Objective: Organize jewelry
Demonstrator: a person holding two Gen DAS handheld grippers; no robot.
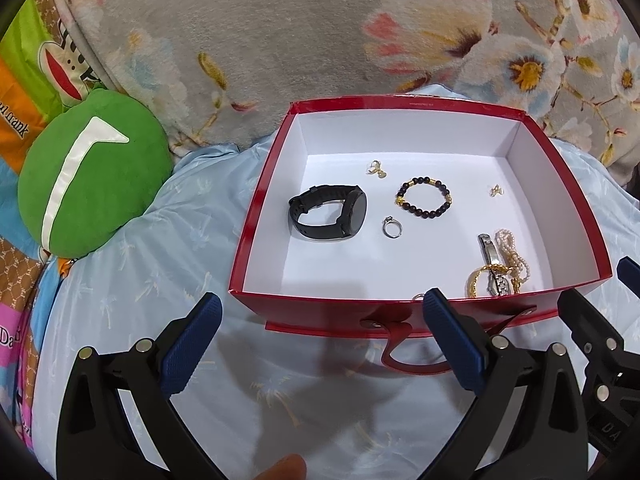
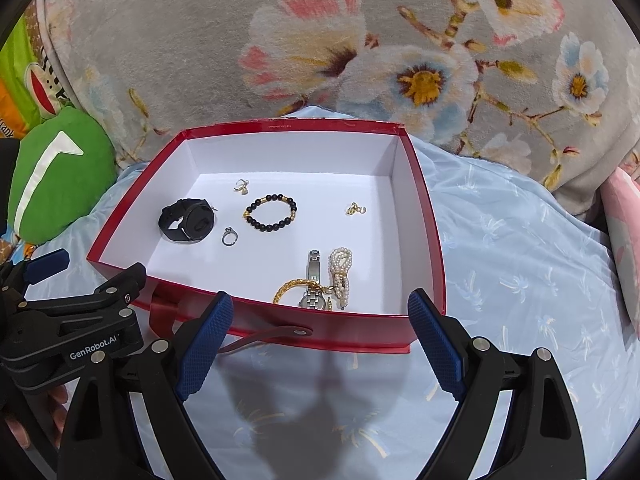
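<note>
A red box [image 1: 260, 216] [image 2: 432, 240] with a white inside stands on a light blue bedsheet. In it lie a black watch [image 1: 332, 216] [image 2: 186, 222], a black and gold bead bracelet [image 1: 424, 200] [image 2: 271, 214], a silver ring [image 1: 391, 227] [image 2: 229, 236], two small gold earrings [image 1: 376, 169] [image 2: 355, 209], and a heap of a silver watch [image 2: 314, 280], a gold chain [image 2: 290, 286] and pearls [image 2: 342, 270]. My left gripper [image 1: 320, 312] is open and empty, in front of the box. My right gripper [image 2: 320, 308] is open and empty, at the box's near wall.
A green plush cushion [image 1: 88, 176] [image 2: 52, 176] lies left of the box. A grey floral blanket [image 1: 320, 32] [image 2: 360, 40] rises behind it. The box's red strap handle [image 1: 400, 344] hangs on its near side. A pink item [image 2: 624, 240] is at the right edge.
</note>
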